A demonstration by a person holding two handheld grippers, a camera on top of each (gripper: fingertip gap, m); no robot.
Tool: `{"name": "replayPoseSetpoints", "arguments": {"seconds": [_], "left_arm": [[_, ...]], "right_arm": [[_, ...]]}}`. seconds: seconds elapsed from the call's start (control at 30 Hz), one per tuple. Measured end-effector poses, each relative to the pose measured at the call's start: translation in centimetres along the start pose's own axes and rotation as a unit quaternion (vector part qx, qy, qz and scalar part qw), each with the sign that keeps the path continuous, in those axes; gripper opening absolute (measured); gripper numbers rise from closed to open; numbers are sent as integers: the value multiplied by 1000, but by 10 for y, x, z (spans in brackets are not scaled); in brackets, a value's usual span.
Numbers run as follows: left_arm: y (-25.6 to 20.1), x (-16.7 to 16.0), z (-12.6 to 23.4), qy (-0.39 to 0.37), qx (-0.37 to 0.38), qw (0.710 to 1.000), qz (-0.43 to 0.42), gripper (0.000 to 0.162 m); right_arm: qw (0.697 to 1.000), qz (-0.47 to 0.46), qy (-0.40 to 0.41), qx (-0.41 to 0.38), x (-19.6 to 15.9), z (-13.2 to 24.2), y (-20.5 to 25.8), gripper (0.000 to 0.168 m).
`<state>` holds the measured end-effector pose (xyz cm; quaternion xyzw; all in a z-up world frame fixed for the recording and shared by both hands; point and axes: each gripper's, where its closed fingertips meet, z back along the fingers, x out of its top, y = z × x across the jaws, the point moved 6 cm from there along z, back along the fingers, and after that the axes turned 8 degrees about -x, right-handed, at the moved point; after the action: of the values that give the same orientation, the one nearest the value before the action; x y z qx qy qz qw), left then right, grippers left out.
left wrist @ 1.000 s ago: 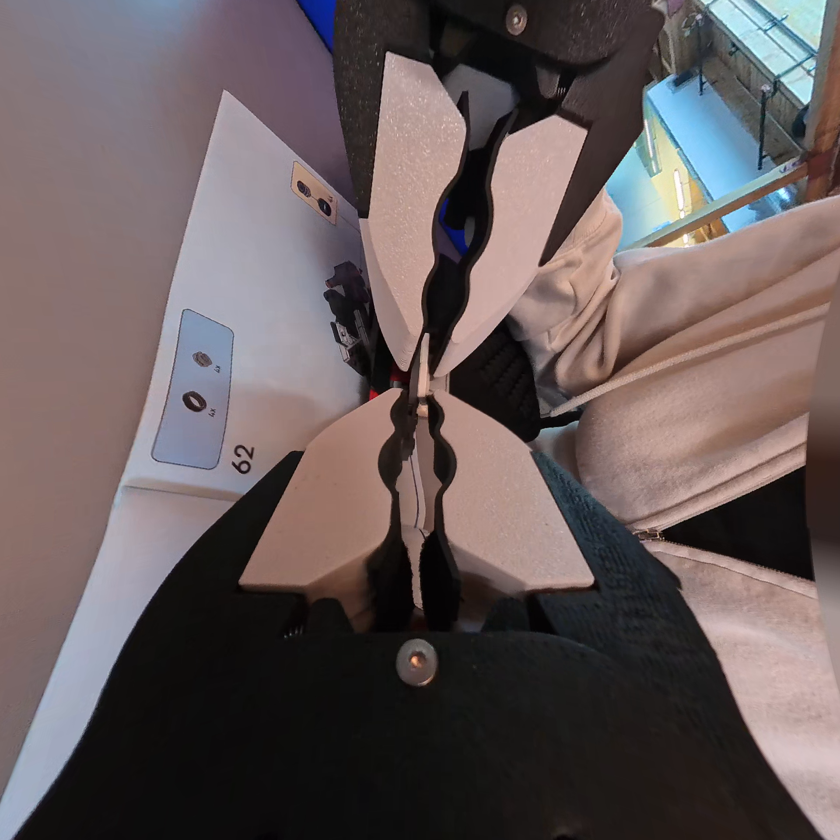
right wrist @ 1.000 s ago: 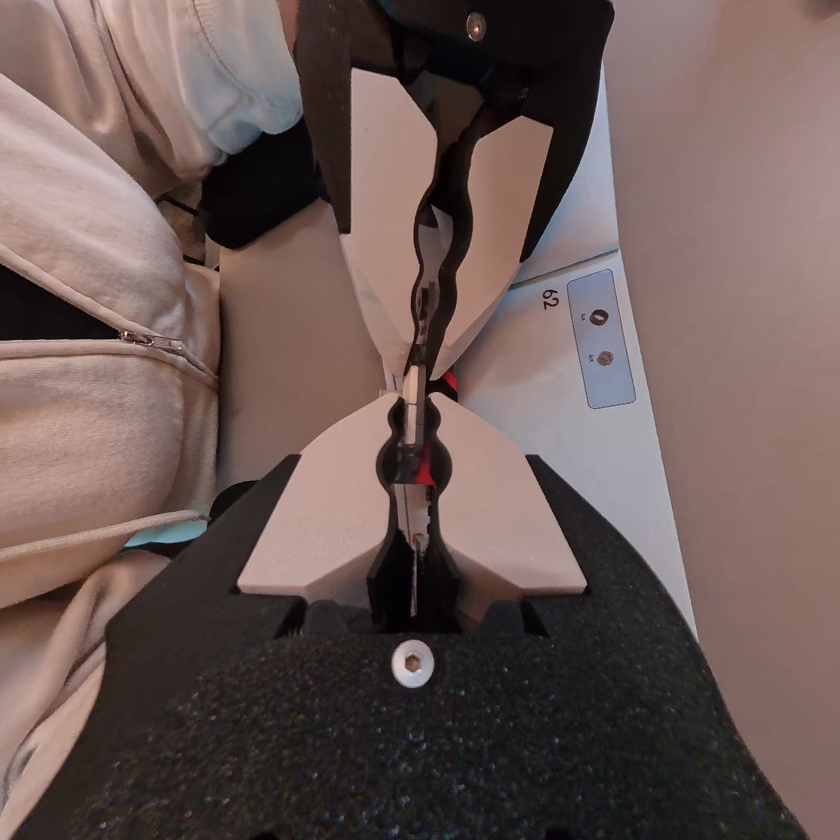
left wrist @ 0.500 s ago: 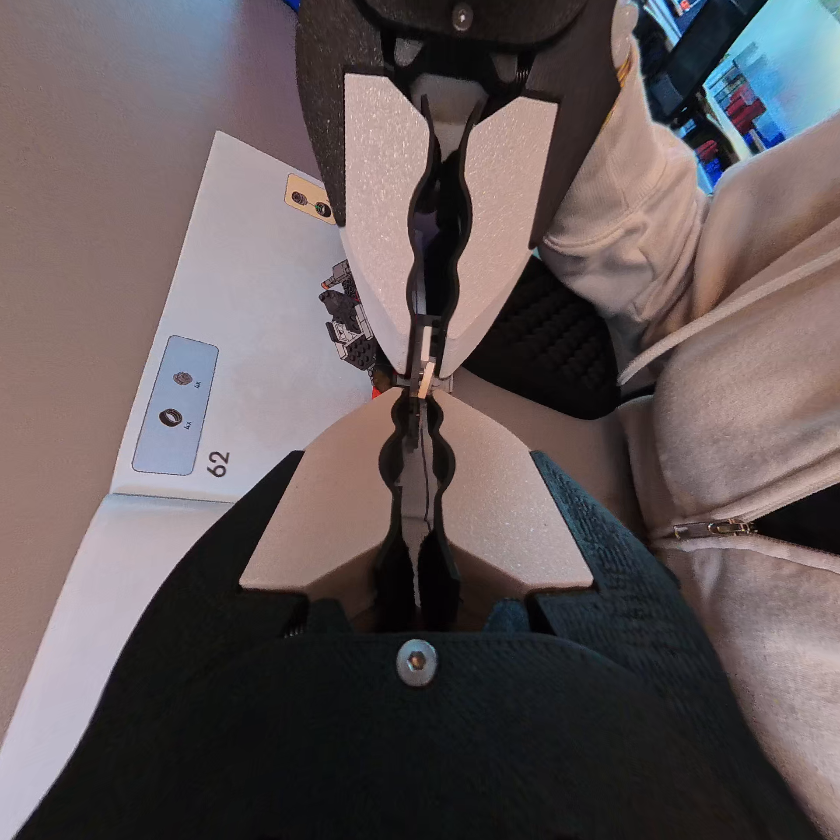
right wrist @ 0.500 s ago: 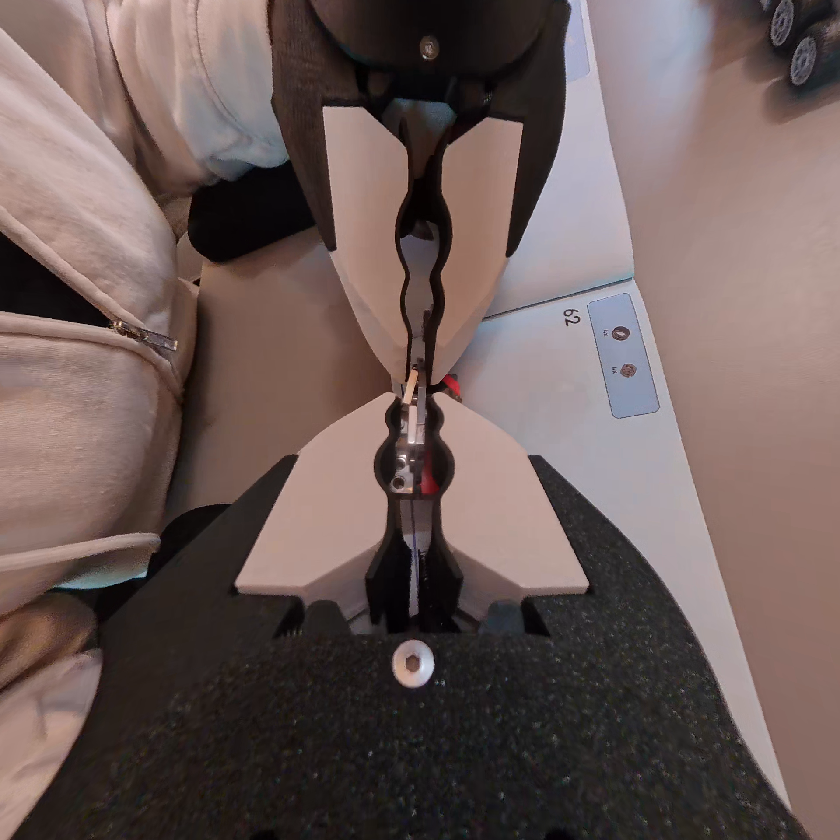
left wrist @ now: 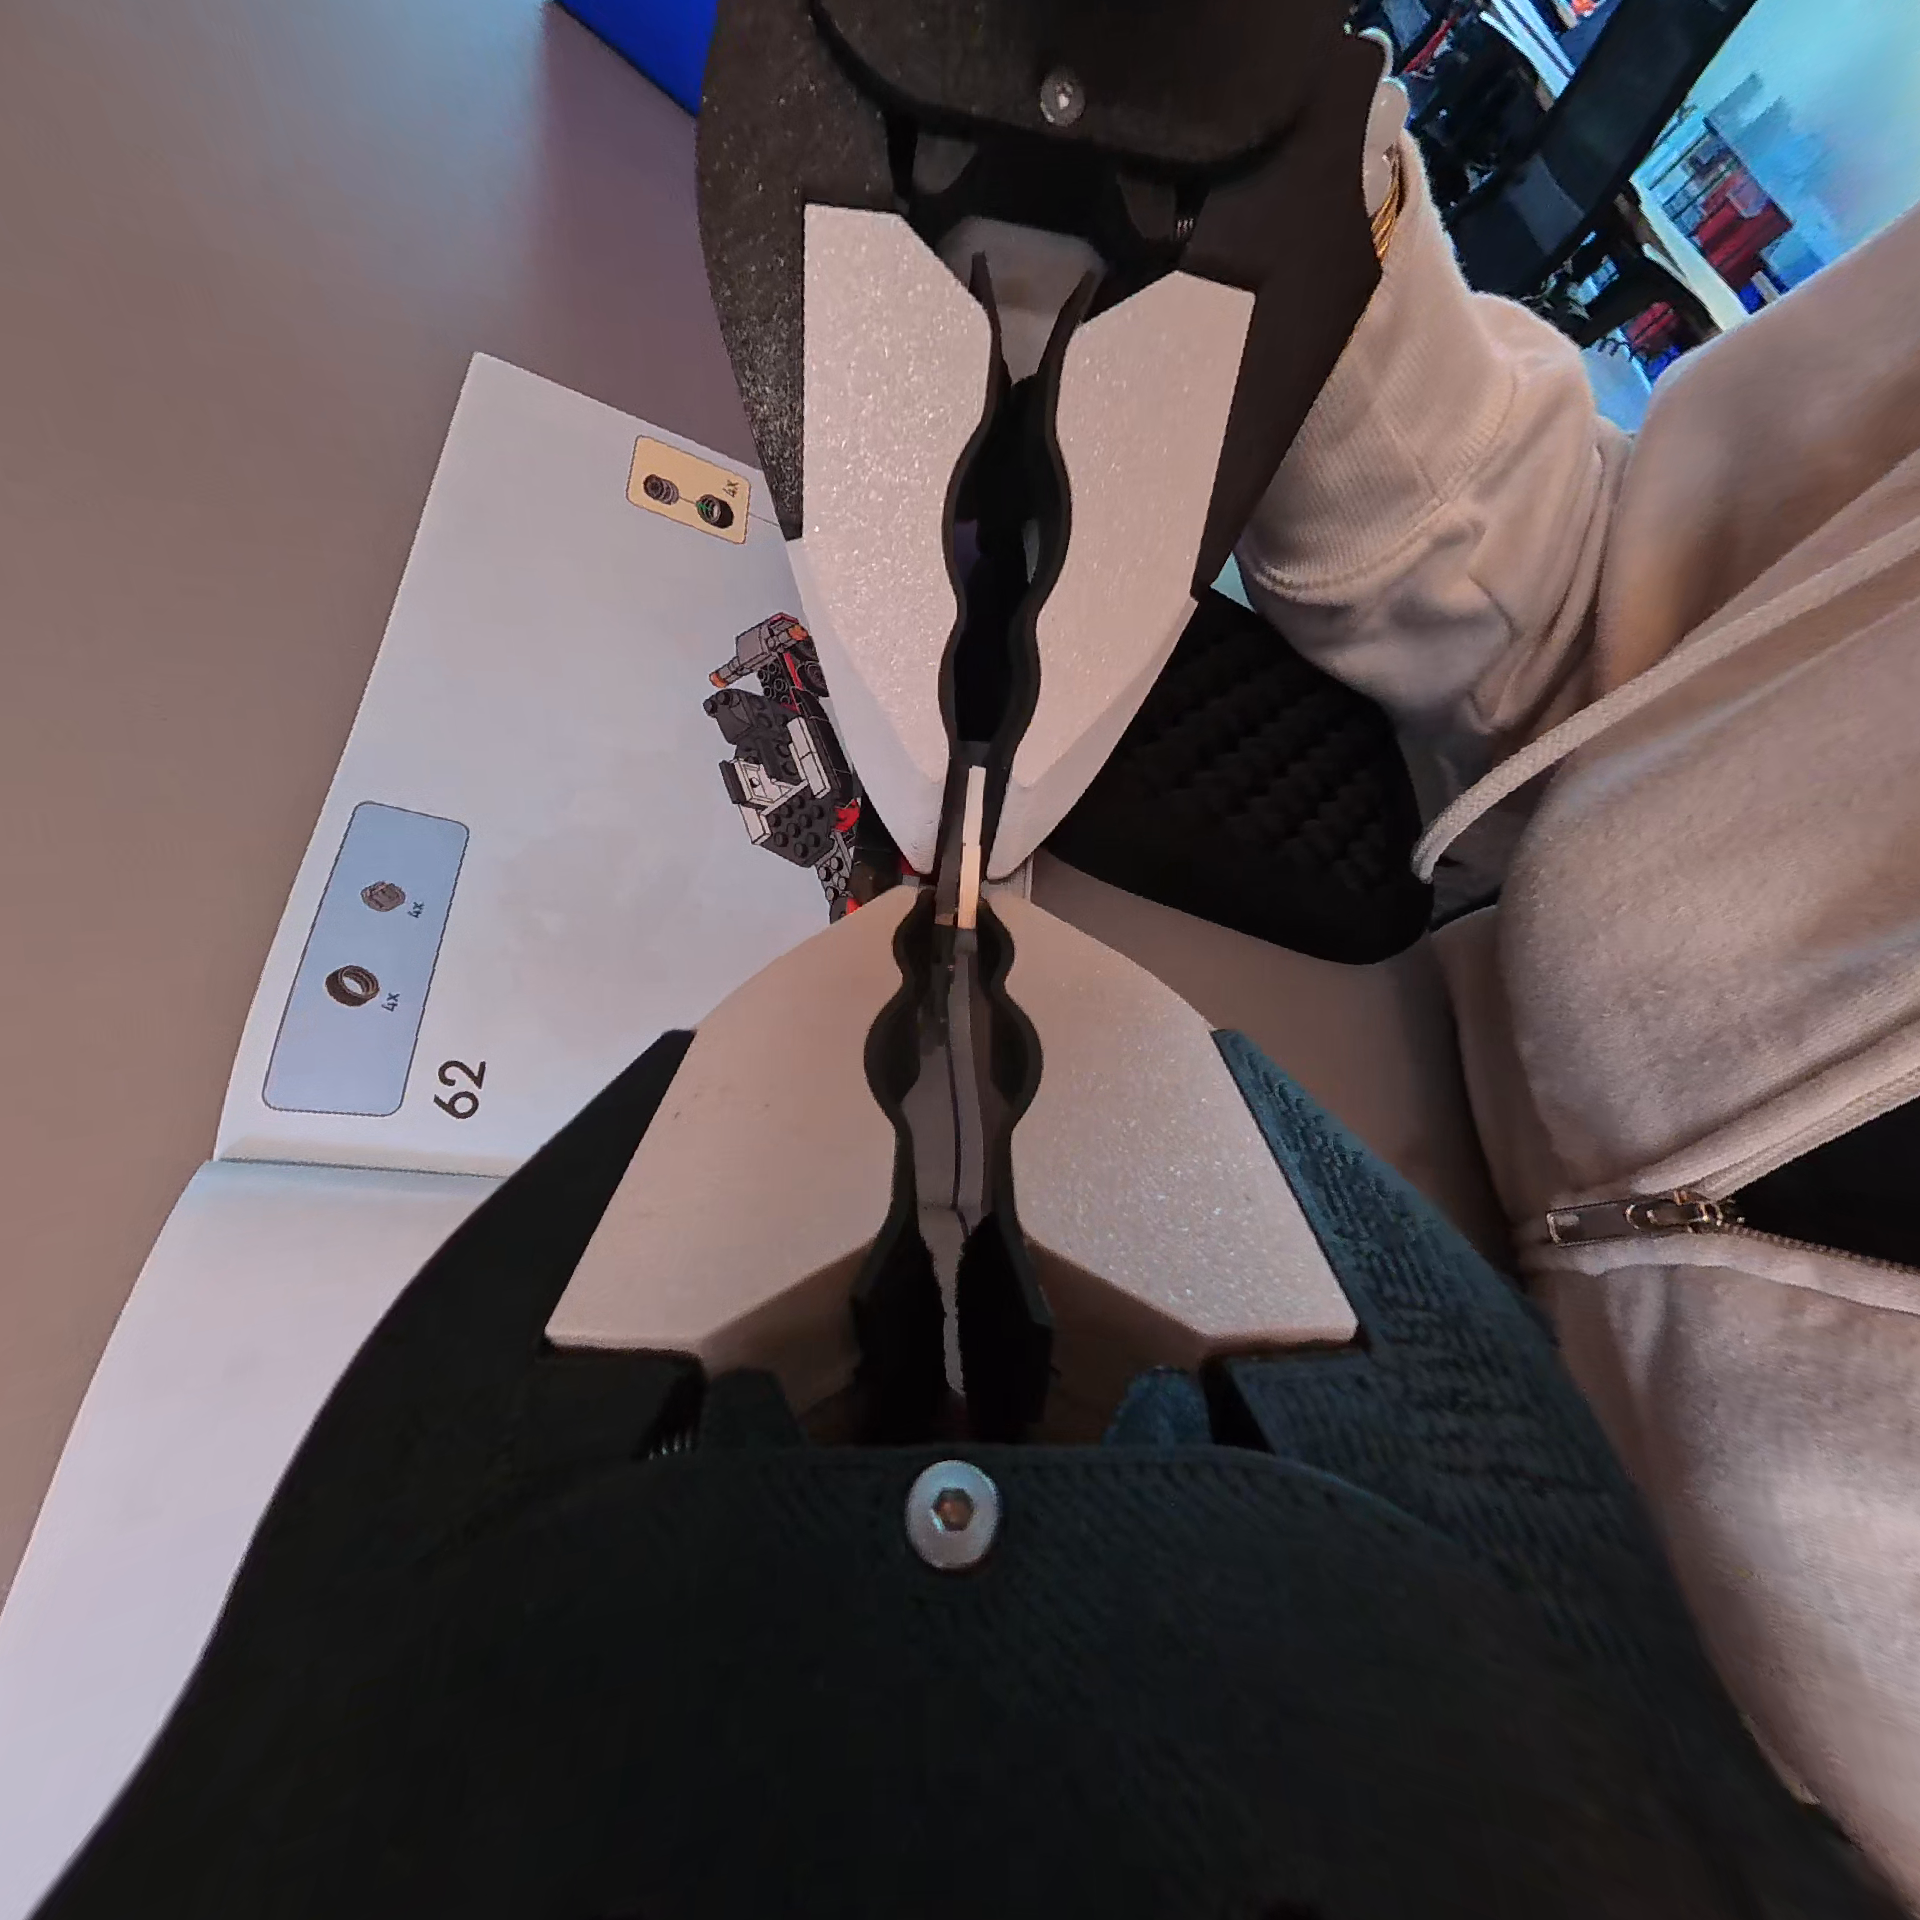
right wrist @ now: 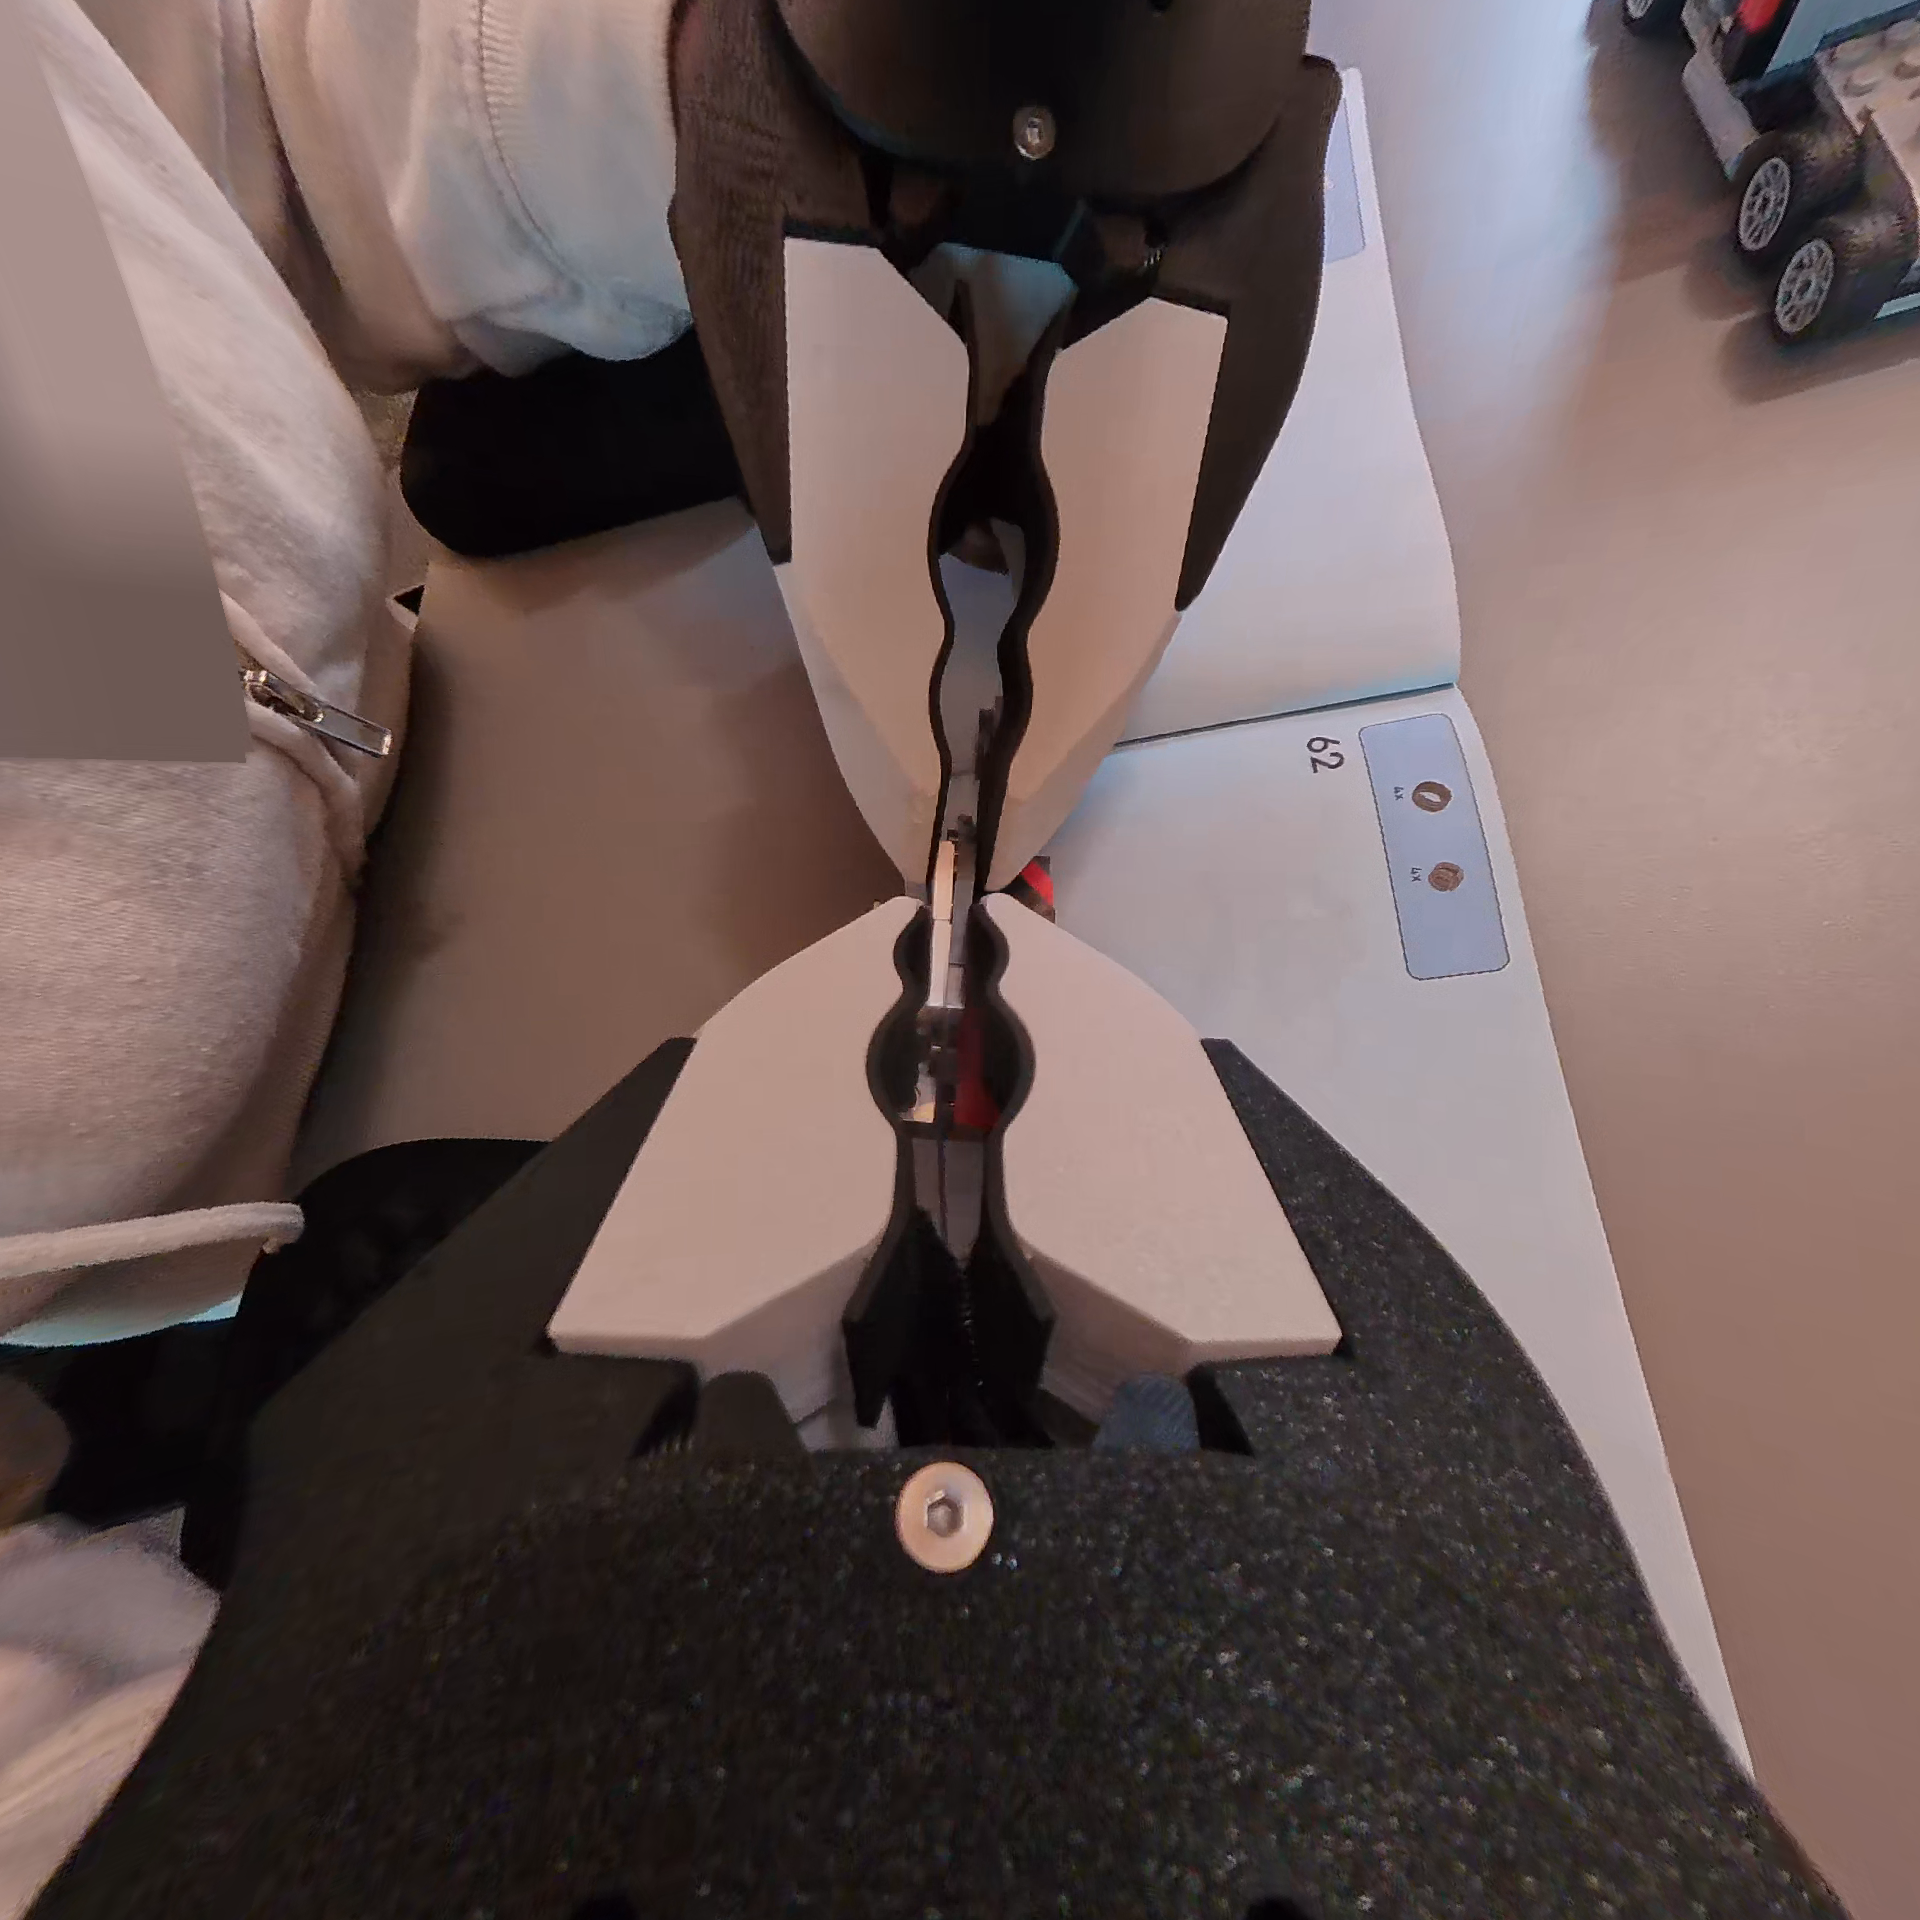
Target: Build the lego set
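**A:** Left wrist view first: how do the two tools sit?

**B:** They meet tip to tip. The left gripper (left wrist: 954,920) points up the frame, and the right gripper (left wrist: 971,831) comes down from the top, straight opposite it. Both hang above the open instruction booklet (left wrist: 540,727) on the table (left wrist: 208,312).

**A:** And the fingers?

**B:** On both tools they are pressed nearly together, each pinching an end of the same thin lego assembly (left wrist: 966,852), which bridges the two sets of tips. From this side it shows as a pale strip on edge.

**A:** Does the right wrist view agree?

**B:** Yes. The right gripper (right wrist: 951,914) has the lego assembly (right wrist: 943,956) clamped between its pads, with grey and white plates and a red bit deeper inside. The left gripper (right wrist: 961,868) bites the far end.

**A:** Anything else around?

**B:** A cream hooded sleeve (left wrist: 1455,468) behind the right tool, the zipped jacket (right wrist: 156,935) on the other side, and a built lego truck (right wrist: 1787,156) at the table's far corner, well apart from the grippers.
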<state>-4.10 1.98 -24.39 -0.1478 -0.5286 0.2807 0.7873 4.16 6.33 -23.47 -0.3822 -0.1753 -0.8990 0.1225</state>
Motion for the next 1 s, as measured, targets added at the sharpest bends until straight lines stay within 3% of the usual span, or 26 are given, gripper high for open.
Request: {"name": "replayPoseSetpoints", "arguments": {"seconds": [0.23, 0.83, 1.0], "left_arm": [[-5, 0, -1, 23, 4, 999, -31, 7], [-7, -1, -4, 40, -17, 999, 9, 7], [-7, 2, 1, 17, -23, 1000, 12, 7]], "right_arm": [[1000, -10, -2, 11, 0, -1, 3, 6], [999, -2, 35, 35, 1, -5, 7, 6], [997, -47, 12, 59, 4, -2, 1, 6]]}}
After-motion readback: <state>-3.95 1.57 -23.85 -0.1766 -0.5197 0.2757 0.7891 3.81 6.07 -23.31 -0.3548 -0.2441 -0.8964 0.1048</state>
